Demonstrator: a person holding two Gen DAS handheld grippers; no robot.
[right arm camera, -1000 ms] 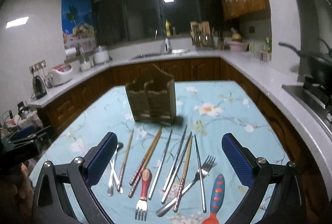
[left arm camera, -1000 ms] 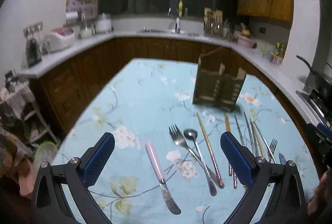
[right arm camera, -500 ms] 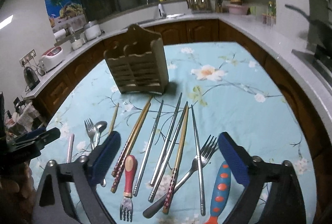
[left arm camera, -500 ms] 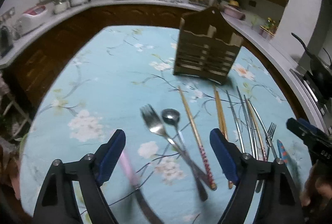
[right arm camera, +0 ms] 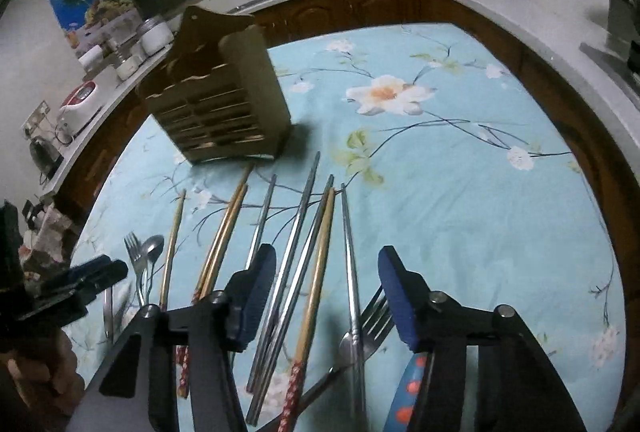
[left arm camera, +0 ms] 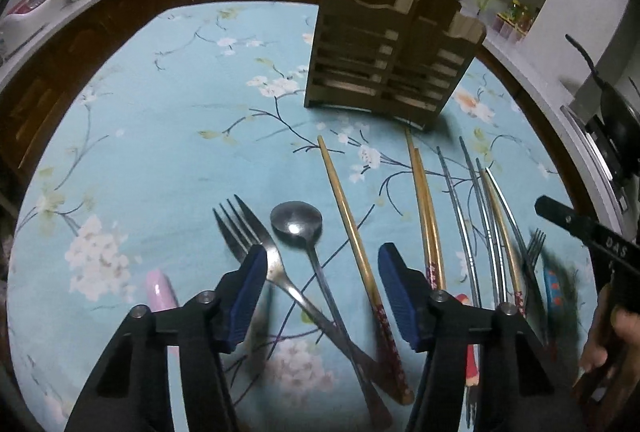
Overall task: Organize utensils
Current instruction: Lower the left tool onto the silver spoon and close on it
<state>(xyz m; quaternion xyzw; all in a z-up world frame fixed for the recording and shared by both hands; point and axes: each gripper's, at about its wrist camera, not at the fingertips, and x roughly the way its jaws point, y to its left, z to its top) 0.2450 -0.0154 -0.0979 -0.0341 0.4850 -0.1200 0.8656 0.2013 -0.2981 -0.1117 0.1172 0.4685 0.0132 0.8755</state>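
The table (left arm camera: 168, 120), under a blue floral cloth, carries everything. Toward its far edge stands the wooden utensil holder (left arm camera: 390, 48), upright, with no utensil seen in its slots from either view, so I judge the sorting has barely begun.

Between the holder and the near edge the utensils lie in a loose row, long axes running roughly from near edge to far edge. At the left end lie a pink-handled knife (left arm camera: 158, 290), a fork (left arm camera: 256, 236) and a spoon (left arm camera: 298, 222); the fork and spoon handles cross near the near edge. Next comes 1 gold chopstick (left arm camera: 346, 212), then a gold pair (left arm camera: 426, 208), then the steel chopsticks (right arm camera: 296, 232) and another gold chopstick (right arm camera: 320, 252) toward the right.

The left gripper (left arm camera: 322, 292) is spread wide and holds nothing. The spoon's handle runs straight between its 2 pads, bowl pointing away toward the holder; the fork lies under its left pad. That makes the spoon the likely target, and the left hand is clearly the nearer one.

The right gripper (right arm camera: 326, 298) is likewise spread and empty, straddling the steel and gold chopsticks, which lie along its own axis. A second fork (right arm camera: 376, 316) and a blue utensil with red dots (right arm camera: 410, 380) sit by its right pad.
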